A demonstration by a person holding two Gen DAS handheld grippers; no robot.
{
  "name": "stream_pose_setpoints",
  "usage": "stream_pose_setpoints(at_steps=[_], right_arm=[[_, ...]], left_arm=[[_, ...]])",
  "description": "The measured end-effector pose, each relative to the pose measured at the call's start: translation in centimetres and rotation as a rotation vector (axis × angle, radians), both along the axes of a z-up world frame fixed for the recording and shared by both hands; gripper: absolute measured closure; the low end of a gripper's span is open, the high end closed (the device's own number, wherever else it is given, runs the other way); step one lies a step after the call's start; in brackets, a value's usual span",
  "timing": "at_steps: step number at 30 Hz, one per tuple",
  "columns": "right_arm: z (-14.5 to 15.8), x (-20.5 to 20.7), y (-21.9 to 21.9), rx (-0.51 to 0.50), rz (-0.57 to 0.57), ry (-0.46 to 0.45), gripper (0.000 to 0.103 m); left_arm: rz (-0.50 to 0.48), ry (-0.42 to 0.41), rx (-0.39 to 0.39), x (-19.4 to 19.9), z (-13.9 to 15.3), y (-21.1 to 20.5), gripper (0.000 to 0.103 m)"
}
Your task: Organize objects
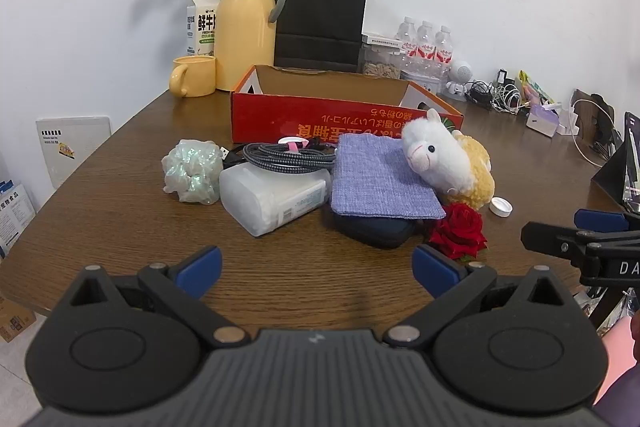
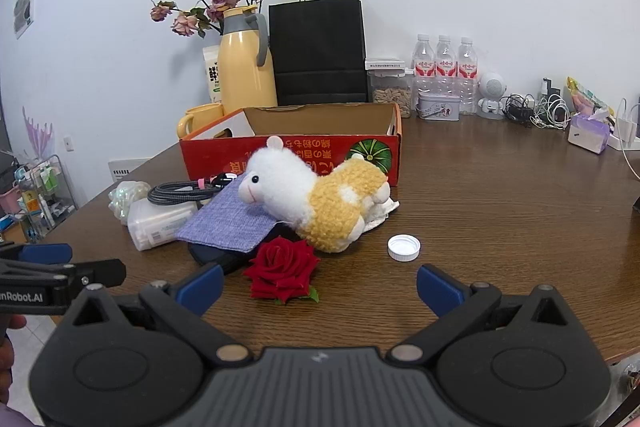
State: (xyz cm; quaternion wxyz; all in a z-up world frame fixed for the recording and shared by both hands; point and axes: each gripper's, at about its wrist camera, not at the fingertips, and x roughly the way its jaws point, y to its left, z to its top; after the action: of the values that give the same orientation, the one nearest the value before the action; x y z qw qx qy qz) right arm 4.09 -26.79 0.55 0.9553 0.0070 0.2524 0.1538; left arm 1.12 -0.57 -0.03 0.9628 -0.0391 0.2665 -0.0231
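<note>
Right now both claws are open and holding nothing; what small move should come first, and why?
Probably ease the right claw forward onto the red rose. It lies loose on the table, nearest that claw, with nothing on top, while the plush alpaca rests on the purple cloth. The red box behind looks open for it. The left claw can wait.

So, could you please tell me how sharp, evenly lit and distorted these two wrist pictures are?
Left wrist view: soft even light, the table edge bowed by the fisheye, dark corners, the left tongs slightly blurred up close. Right wrist view: same bowing and dark corners, a mild sheen on the wood, the alpaca plush sharp, the right tongs soft.
</note>
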Motion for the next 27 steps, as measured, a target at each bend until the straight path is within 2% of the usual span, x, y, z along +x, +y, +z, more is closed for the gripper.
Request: stream_pose_setpoints(at_steps=[27], right_arm=[[-0.2,0.8,0.2,-0.014,0.004,0.007,0.0]], left_arm=[[-0.004,0.025,-0.008,1.1,-0.4,0.0,0.0]])
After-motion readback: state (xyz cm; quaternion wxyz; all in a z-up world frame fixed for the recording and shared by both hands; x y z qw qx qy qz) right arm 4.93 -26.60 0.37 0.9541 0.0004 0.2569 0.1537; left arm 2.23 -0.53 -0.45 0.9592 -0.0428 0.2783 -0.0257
